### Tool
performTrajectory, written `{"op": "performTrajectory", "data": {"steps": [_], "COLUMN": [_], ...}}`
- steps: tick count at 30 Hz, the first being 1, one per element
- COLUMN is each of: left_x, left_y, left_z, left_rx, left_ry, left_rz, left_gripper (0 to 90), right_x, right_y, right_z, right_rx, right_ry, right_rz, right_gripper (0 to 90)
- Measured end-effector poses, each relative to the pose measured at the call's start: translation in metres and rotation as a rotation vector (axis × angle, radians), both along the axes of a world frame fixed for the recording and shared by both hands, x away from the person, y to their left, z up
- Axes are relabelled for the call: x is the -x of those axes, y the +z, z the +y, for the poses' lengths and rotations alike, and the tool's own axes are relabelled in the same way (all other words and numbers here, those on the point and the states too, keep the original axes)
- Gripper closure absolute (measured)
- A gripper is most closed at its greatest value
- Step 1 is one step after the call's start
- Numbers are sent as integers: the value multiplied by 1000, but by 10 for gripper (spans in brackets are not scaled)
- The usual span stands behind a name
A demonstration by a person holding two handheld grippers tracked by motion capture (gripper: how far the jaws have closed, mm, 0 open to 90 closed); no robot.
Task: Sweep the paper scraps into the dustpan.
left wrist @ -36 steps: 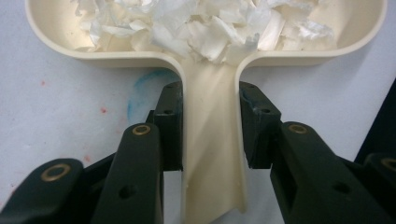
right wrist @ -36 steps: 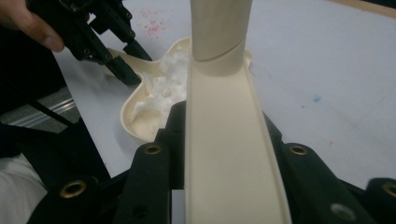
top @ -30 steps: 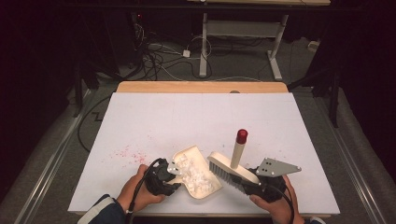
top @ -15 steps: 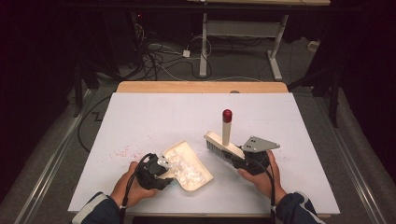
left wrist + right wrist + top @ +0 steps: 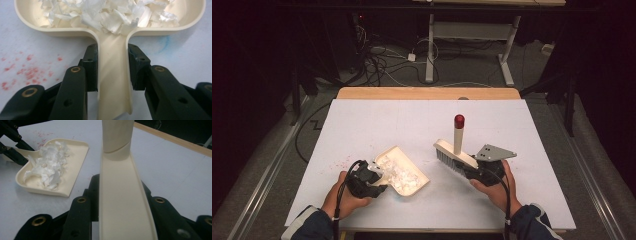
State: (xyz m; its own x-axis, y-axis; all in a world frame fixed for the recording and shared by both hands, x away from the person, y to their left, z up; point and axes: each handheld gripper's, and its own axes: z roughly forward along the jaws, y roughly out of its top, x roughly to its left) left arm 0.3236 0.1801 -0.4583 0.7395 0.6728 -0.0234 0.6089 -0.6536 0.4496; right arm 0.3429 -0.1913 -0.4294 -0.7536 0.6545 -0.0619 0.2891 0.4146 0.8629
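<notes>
A cream dustpan (image 5: 404,175) lies on the white table (image 5: 377,125), holding a heap of white paper scraps (image 5: 394,170). My left gripper (image 5: 378,177) is shut on the pan's handle (image 5: 113,82), with a pad (image 5: 91,65) pressed on each side and the paper scraps (image 5: 107,12) just ahead. My right gripper (image 5: 473,170) is shut on a cream hand brush (image 5: 452,156). Its bristles point down-left and its red-tipped handle (image 5: 459,120) stands upright. In the right gripper view the brush (image 5: 122,195) runs between the jaws. The dustpan (image 5: 72,162) lies apart, to the left.
Faint red specks (image 5: 343,161) mark the table left of the pan, and the same red specks (image 5: 27,72) are beside my left jaw. A wooden strip (image 5: 427,93) edges the table's far side. Cables (image 5: 382,65) and a desk frame (image 5: 467,35) stand on the floor beyond.
Both hands have moved left and a little away from the person. The brush, which was against the pan's mouth, now stands apart from it. Both grips are unchanged.
</notes>
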Motion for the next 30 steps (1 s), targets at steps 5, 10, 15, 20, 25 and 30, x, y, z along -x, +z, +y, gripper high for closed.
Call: {"op": "performTrajectory", "data": {"steps": [5,10,15,20,25,30], "left_x": [-2,-4,-6,-9,-12,-16], "left_y": [0,-2,-1,-2,-3,-4], "left_z": [15,26,33,40,47,60], "left_rx": [28,40,41,40,40,51], "left_ry": [57,91,125,158,189,253], "left_rz": [-1,0,-13,-21,-23,-25], "left_gripper": [638,638,638,638,638,638], "right_x": [4,8,12,16,21,25], "right_y": [5,9,12,16,19,24], "right_z": [-12,-22,-32,-44,-55,-62], "right_rx": [-6,-1,3,-17,-39,-51], "right_ry": [2,3,2,7,24,37], "right_rz": [16,34,51,90,148,207], "right_gripper": [677,677,677,677,677,676]}}
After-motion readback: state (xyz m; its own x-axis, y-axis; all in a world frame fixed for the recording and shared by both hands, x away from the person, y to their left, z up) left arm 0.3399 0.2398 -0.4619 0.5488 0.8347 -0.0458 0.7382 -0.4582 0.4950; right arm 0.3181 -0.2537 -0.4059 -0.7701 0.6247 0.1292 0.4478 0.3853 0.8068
